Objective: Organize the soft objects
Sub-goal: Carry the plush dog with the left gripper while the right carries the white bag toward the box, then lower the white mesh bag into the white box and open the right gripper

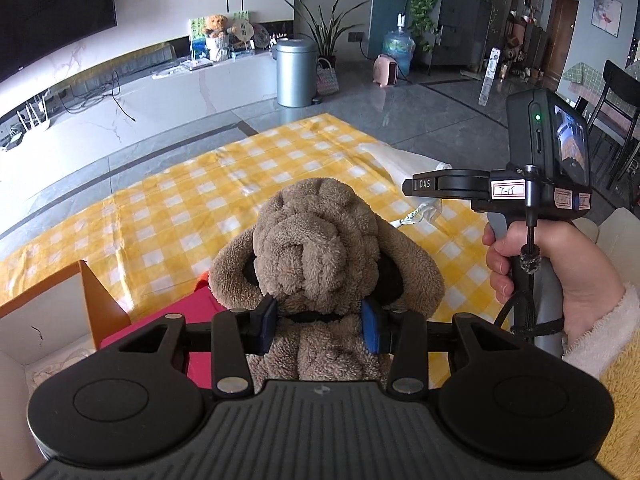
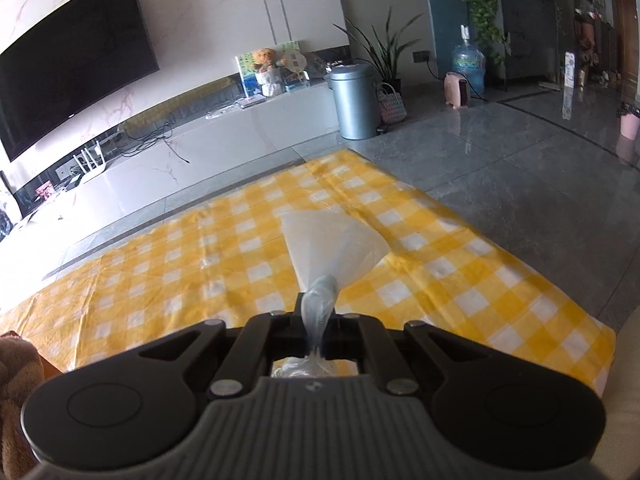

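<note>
My left gripper [image 1: 320,316] is clamped on the neck of the brown plush dog [image 1: 324,240], holding it up above the red cloth [image 1: 176,320] and the open cardboard box [image 1: 52,320] at my left. My right gripper [image 2: 318,320] pinches the bunched end of a clear plastic bag [image 2: 332,240], which trails out over the yellow checked cloth [image 2: 160,264]. I think the slick bag could slide out of that narrow pinch, and the limp dog could flop sideways and miss the box.
</note>
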`<state>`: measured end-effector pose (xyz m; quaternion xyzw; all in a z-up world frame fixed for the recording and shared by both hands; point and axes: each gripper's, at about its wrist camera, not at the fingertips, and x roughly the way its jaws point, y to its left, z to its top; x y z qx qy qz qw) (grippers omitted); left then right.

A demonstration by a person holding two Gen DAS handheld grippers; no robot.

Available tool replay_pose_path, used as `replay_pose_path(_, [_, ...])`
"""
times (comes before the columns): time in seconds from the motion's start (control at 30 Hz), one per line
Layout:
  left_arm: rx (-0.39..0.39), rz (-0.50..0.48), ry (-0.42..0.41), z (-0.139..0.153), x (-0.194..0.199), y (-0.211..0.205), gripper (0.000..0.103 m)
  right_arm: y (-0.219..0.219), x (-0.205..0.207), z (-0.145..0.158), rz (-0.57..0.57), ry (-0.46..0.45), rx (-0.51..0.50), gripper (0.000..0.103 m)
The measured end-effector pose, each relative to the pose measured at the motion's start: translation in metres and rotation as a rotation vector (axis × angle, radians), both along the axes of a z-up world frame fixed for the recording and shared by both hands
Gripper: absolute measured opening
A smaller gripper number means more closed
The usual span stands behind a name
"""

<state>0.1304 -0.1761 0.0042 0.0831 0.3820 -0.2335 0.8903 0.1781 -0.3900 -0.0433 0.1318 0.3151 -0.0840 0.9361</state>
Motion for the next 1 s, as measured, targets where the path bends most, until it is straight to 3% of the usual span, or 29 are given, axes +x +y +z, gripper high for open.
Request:
replay_pose_path(0.27, [-0.058, 0.125, -0.083, 0.025, -0.010, 0.062, 0.047, 0.064, -0.012, 0.044, 0.179, -0.160, 0.042, 0.002])
replay_pose_path(0.43, [-0.145, 0.256, -0.096, 0.032, -0.012, 0.117, 0.047, 0.102, -0.025, 0.071, 0.310, -0.264, 0.116, 0.002])
replay_pose_path(0.63, [-0.223, 0.420, -0.132, 0.031, -0.013, 0.182, 0.047, 0.158, -0.036, 0.090, 0.417, -0.349, 0.131, 0.002])
replay_pose_path(0.77, [-0.231, 0.521, -0.137, 0.020, -0.011, 0.213, 0.047, 0.196, -0.040, 0.096, 0.514, -0.371, 0.134, 0.002])
replay_pose_path(0.9, [-0.340, 0.561, -0.062, 0.005, -0.010, 0.253, 0.047, 0.236, -0.039, 0.089, 0.628, -0.342, 0.139, 0.002])
replay_pose_path(1.0, [-0.386, 0.541, -0.064, -0.006, -0.018, 0.275, 0.048, 0.263, -0.033, 0.076, 0.695, -0.285, 0.123, 0.002])
